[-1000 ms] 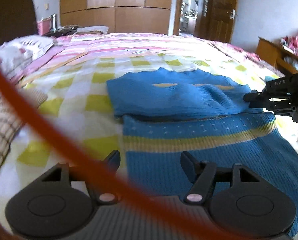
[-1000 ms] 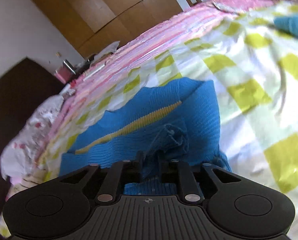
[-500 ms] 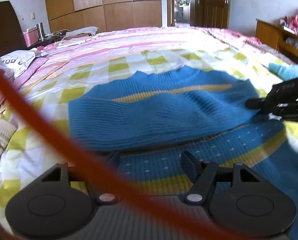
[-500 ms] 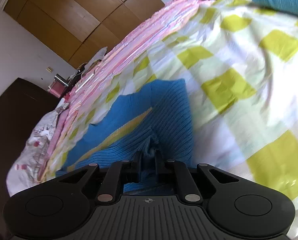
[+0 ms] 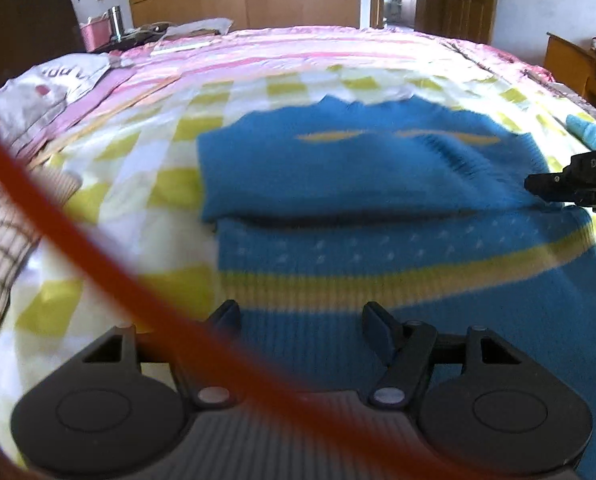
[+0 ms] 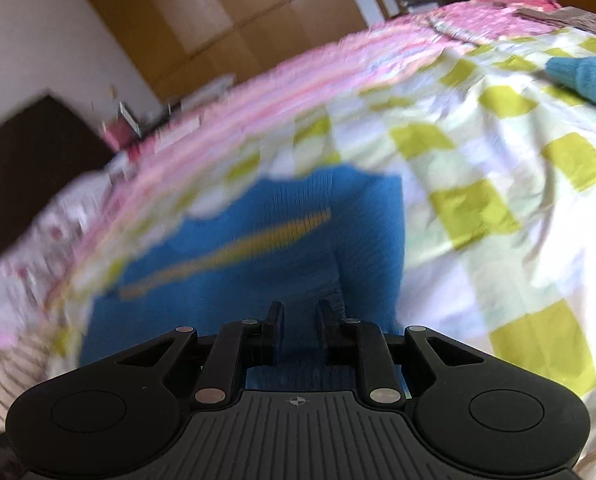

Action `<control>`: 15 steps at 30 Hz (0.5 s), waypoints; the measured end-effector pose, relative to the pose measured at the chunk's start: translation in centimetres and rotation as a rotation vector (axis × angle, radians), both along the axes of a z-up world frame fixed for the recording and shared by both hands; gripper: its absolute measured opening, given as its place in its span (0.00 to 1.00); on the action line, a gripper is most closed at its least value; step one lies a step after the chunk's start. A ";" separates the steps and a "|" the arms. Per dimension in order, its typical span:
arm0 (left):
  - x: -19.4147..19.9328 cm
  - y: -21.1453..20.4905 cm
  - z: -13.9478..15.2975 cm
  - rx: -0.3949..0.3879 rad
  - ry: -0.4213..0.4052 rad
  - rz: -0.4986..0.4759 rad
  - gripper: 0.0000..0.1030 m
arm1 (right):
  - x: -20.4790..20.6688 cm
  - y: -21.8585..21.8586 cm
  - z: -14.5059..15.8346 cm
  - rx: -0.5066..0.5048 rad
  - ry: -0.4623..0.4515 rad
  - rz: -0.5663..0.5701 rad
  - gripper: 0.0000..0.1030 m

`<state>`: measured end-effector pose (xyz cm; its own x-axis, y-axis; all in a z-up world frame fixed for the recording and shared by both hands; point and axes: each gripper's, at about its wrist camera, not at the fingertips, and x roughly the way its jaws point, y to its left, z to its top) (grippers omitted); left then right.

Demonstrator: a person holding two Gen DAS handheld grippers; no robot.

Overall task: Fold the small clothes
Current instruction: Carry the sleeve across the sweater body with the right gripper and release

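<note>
A blue knitted sweater (image 5: 378, 184) with yellow stripes lies on the checked bedspread, its top part folded down over the body. My left gripper (image 5: 300, 316) is open and empty above the sweater's lower part. My right gripper (image 6: 300, 320) has its jaws slightly apart above the folded sweater (image 6: 282, 248), with nothing between them. The right gripper also shows in the left wrist view (image 5: 570, 184), at the fold's right edge.
The yellow and white checked bedspread (image 5: 170, 184) covers the bed, with pink striped bedding (image 5: 298, 48) beyond. A teal garment (image 6: 590, 76) lies to the right. A plaid cloth (image 5: 2, 248) is at the left. An orange cable (image 5: 58, 224) crosses the left view.
My right gripper has opened and let go of the sweater fold. The left gripper has stayed open and shifted a little over the sweater's lower part.
</note>
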<state>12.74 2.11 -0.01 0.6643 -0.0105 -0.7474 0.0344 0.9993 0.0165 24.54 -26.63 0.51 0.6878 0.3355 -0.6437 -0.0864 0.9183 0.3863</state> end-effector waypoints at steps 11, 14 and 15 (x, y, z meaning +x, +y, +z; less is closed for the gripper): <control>-4.5 0.9 1.2 -0.049 0.010 -0.010 0.71 | -4.5 -1.0 3.4 0.048 0.018 0.046 0.24; -6.5 1.2 1.0 -0.051 0.027 -0.025 0.71 | -6.6 -1.3 3.8 0.069 0.059 0.066 0.25; -7.2 1.3 1.0 -0.049 0.032 -0.031 0.71 | -7.7 -1.5 4.0 0.060 0.067 0.077 0.25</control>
<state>5.58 3.41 0.95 0.6386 -0.0677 -0.7666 0.0649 0.9973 -0.0340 16.79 -28.08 4.52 0.6146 0.4251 -0.6645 -0.1285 0.8851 0.4474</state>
